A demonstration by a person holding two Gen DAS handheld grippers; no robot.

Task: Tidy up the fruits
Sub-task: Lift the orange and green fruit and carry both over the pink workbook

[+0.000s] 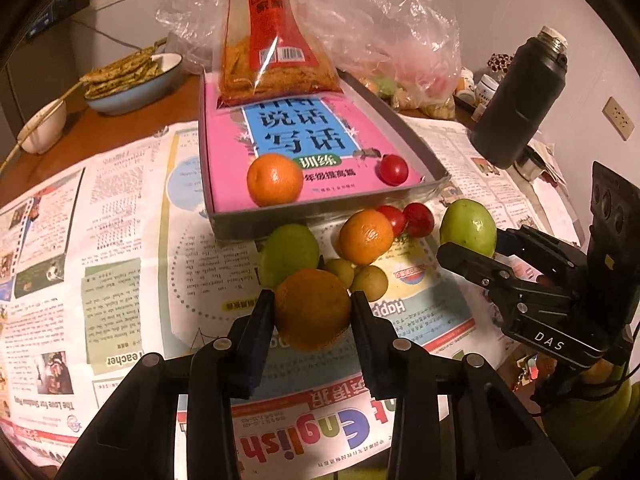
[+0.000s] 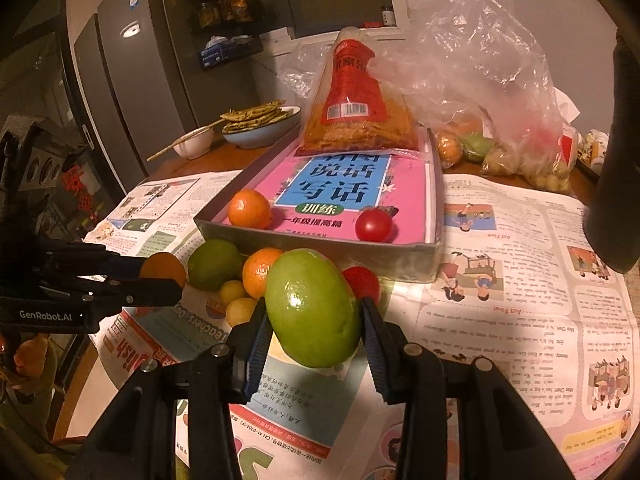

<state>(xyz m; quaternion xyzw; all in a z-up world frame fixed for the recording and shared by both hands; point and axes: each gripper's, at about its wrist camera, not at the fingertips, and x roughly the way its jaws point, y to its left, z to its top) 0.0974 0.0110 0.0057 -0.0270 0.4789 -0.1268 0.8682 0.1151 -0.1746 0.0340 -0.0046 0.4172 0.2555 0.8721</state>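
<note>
While both grippers grip fruit, the rest lies loose before the shallow grey cardboard tray [image 1: 320, 216].

I see my left gripper [image 1: 313, 300] with its black fingers [image 1: 260, 320] narrowed onto a round, dimpled orange [image 1: 312, 308], raised above the printed newspaper [image 1: 120, 240] covering the tabletop. My right gripper [image 2: 314, 312] clamps a smooth, glossy green oval fruit [image 2: 312, 308] between ribbed pads. Inside the tray, on a pink glossy book [image 1: 280, 120], rest a small mandarin [image 1: 274, 179] and a shiny red cherry tomato [image 1: 393, 169], with a crinkly clear snack bag [image 1: 276, 48] behind. Just before the tray's front wall huddle more fruits: a green lime [image 1: 288, 248], another mandarin [image 1: 366, 236], two red tomatoes [image 1: 418, 220] and small yellow-green ones [image 1: 370, 282].
</note>
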